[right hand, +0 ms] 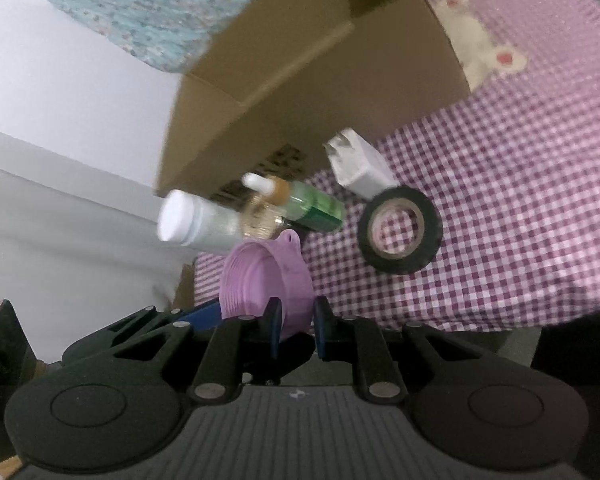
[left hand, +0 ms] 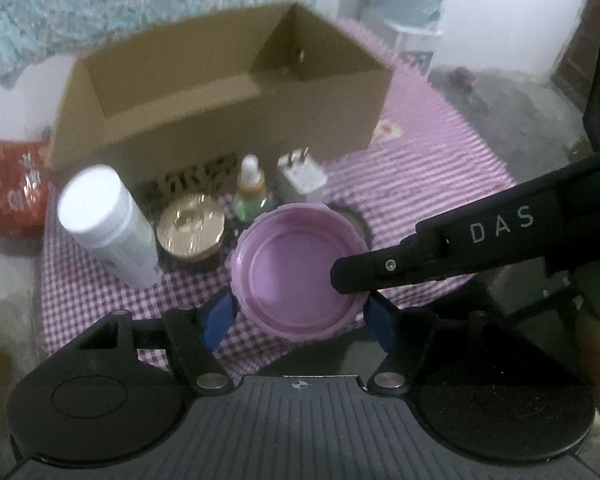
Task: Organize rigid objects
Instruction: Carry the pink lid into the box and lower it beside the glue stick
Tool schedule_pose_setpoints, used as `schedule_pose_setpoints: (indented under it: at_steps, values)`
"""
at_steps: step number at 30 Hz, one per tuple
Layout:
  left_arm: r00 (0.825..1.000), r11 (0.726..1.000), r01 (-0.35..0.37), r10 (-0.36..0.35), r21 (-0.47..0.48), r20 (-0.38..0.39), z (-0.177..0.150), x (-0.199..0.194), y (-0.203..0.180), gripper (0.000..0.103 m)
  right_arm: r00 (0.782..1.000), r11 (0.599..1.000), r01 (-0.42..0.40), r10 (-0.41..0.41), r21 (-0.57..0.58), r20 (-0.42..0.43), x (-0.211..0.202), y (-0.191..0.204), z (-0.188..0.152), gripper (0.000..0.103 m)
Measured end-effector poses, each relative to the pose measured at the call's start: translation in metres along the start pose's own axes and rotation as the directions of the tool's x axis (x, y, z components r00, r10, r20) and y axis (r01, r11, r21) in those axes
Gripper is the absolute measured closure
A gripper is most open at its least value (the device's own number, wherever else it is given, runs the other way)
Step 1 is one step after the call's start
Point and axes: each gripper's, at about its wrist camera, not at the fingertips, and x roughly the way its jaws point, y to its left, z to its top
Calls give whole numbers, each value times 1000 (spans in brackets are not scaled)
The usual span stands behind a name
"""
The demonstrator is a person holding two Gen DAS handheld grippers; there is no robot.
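Left wrist view: left gripper [left hand: 298, 320] is holding a purple lid [left hand: 296, 272] across its width, blue pads [left hand: 218, 318] pressing on both sides of the rim, hollow side facing up. Right gripper [left hand: 350, 278] is coming in from the right edge, black arm marked DAS, its tip lying over the lid's right rim. Lid is sitting above a purple checked cloth [left hand: 420, 184]. Behind it, in a row from left: white bottle [left hand: 104, 224] tilting, gold round lid [left hand: 191, 225], small green dropper bottle [left hand: 252, 192], white charger plug [left hand: 302, 176]. Cardboard box [left hand: 224, 96] is standing open behind the row, nothing visible inside. Red packet [left hand: 18, 188] is lying left of the box. Picture is blurring.

Right wrist view: right gripper [right hand: 296, 326] is nearly closed, clamping the purple lid's [right hand: 266, 280] wall edge-on between its pads; lid is standing tilted in front of the camera. A blue pad of the left gripper [right hand: 202, 314] is showing at the lid's lower left. Black tape roll [right hand: 400, 232] is lying flat on the checked cloth [right hand: 500, 200], well apart from the lid. Charger plug [right hand: 358, 164] is touching the roll's upper edge. Green bottle [right hand: 300, 204], gold lid [right hand: 260, 216] and white bottle [right hand: 198, 218] are bunching just behind the purple lid. Cardboard box [right hand: 320, 92] is filling the upper middle.
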Motion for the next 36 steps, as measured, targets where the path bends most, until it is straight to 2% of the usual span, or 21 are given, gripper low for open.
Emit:
schedule_pose_setpoints:
  at_steps: [5, 9, 13, 17, 22, 27, 30, 36]
  values:
    - [996, 1000, -2, 1, 15, 91, 14, -38, -6, 34, 996, 998, -4, 11, -68, 93, -41, 31, -5, 84]
    - [986, 1000, -15, 13, 8, 164, 36, -65, 0, 34, 988, 990, -28, 49, -140, 149, -62, 63, 10, 84]
    - [977, 999, -31, 34, -15, 211, 68, -78, 17, 34, 980, 974, -62, 101, -219, 170, -72, 91, 42, 84]
    - [976, 998, -45, 54, -49, 210, 103, -76, 37, 34, 979, 961, -120, 156, -250, 132, -59, 105, 87, 84]
    - [989, 992, -70, 82, -100, 120, 146, -41, 69, 34, 984, 962, -168, 177, -214, 23, -10, 100, 159, 84]
    - [999, 985, -44, 40, -166, -27, 163, 11, 99, 34, 986, 977, -141, 124, -161, -111, 47, 87, 208, 84]
    - [993, 979, -23, -2, -204, -118, 165, 45, 112, 34, 979, 985, -108, 82, -136, -187, 80, 71, 225, 84]
    - [965, 973, -22, -39, -229, -260, 159, 92, 125, 34, 946, 992, -52, 12, -116, -323, 130, 46, 234, 84]
